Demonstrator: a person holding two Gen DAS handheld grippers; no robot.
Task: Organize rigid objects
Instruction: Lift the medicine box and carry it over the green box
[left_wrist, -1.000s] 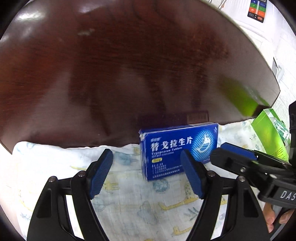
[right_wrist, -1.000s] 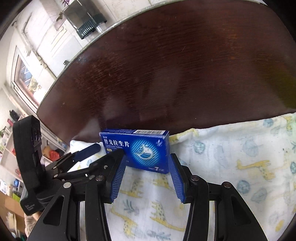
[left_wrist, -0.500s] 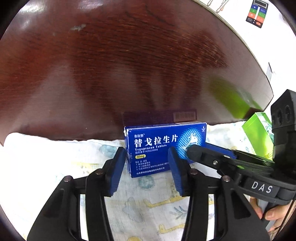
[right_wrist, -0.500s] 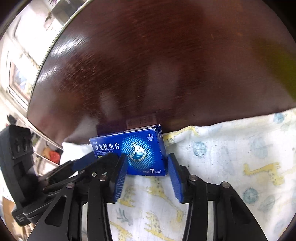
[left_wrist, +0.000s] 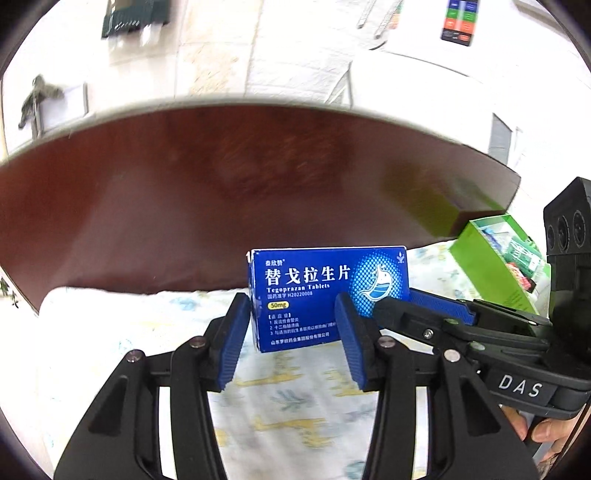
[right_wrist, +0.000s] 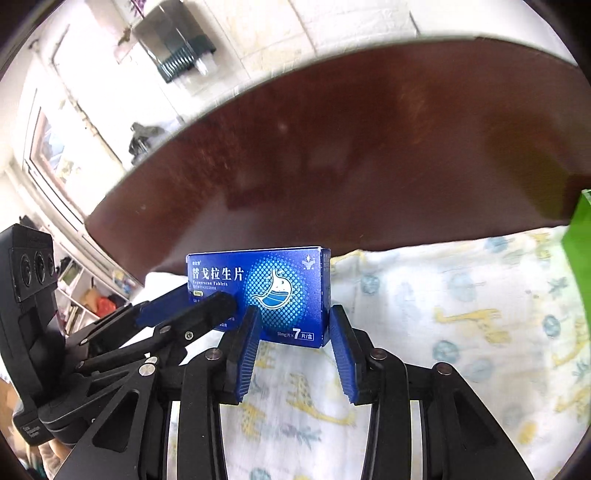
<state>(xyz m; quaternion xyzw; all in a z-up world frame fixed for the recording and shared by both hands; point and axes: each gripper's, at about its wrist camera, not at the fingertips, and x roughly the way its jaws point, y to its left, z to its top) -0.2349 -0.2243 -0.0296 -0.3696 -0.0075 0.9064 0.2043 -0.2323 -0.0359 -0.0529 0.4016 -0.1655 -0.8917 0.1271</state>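
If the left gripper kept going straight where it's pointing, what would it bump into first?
Probably the blue medicine box, already between the left gripper pads. Beyond it lies the dark wooden table, though depth is hard to judge.

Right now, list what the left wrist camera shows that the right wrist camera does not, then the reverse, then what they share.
Only the left wrist view shows the open top of the bright green cardboard box with packets inside, and a person's fingers under the other tool.

Only the right wrist view shows the window and cluttered shelves.

Both show the blue tablet carton clamped at once by the left gripper and right gripper, above the giraffe-print cloth on the dark wooden table.
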